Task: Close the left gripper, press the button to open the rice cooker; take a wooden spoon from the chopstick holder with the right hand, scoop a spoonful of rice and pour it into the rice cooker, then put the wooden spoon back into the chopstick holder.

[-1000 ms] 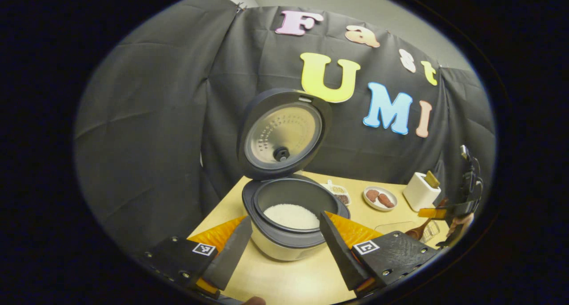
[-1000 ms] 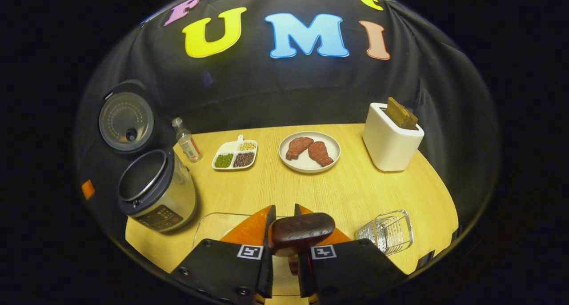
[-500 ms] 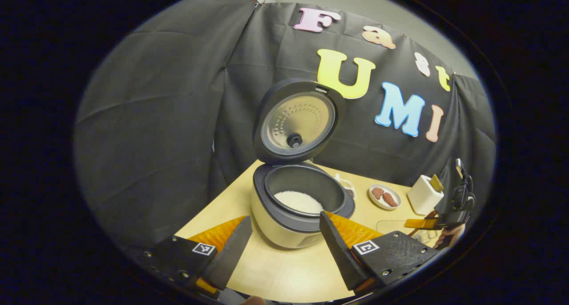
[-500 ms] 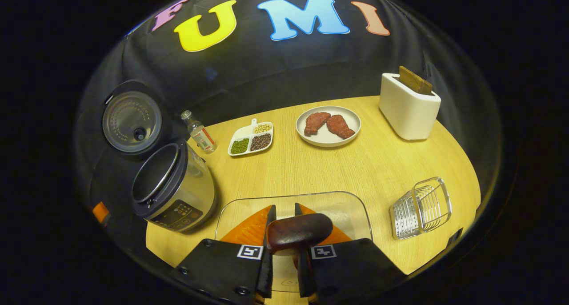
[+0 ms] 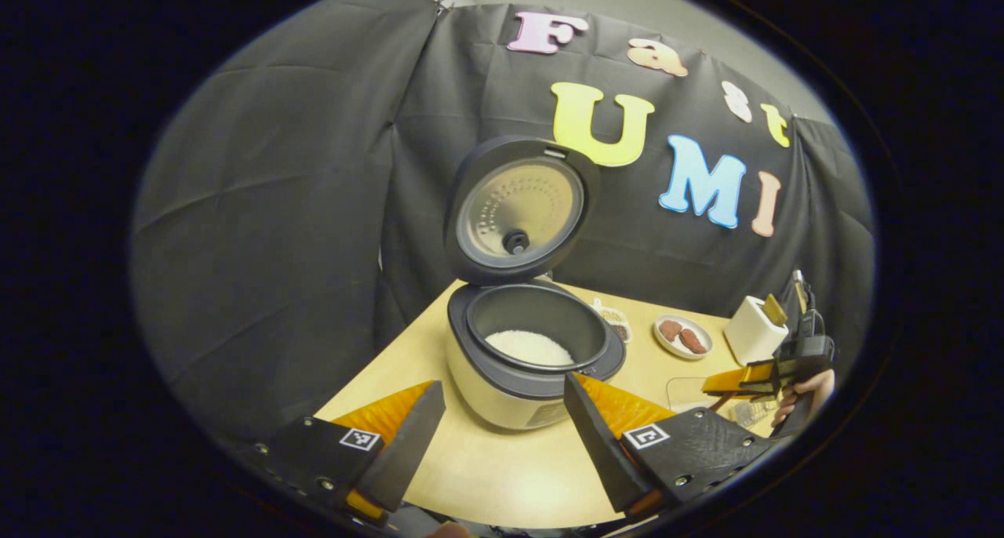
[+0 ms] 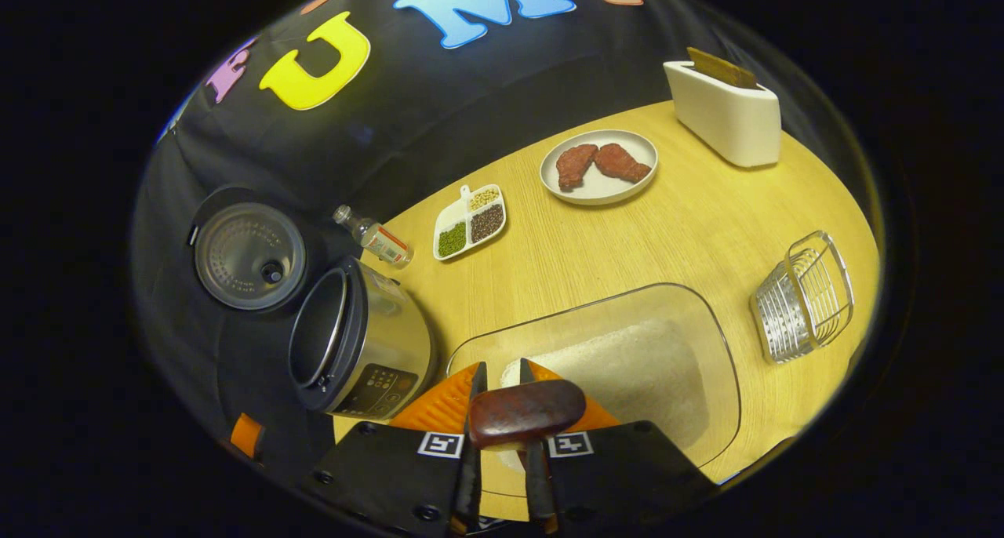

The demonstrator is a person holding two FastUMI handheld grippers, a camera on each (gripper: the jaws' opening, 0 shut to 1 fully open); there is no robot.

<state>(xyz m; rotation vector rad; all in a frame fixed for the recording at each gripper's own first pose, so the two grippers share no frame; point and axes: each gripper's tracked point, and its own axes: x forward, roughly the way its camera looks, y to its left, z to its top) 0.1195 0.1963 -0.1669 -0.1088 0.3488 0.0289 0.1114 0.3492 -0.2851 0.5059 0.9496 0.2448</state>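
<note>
Right gripper (image 6: 502,381) has its fingers pinched tight on the wooden spoon (image 6: 527,412), right above a clear tray of rice (image 6: 627,373) at the near edge of the light wood desk (image 6: 682,209). Left gripper (image 5: 502,412) hangs wide open with nothing in it, in front of the rice cooker (image 5: 527,365) at the desk's left edge, lid up, rice inside. A wire chopstick holder (image 6: 804,296) lies by the right edge. Farther back: a plate of meat (image 6: 599,168), a bean dish (image 6: 469,222), a white toaster (image 6: 725,107), then black cloth wall (image 5: 259,209).
</note>
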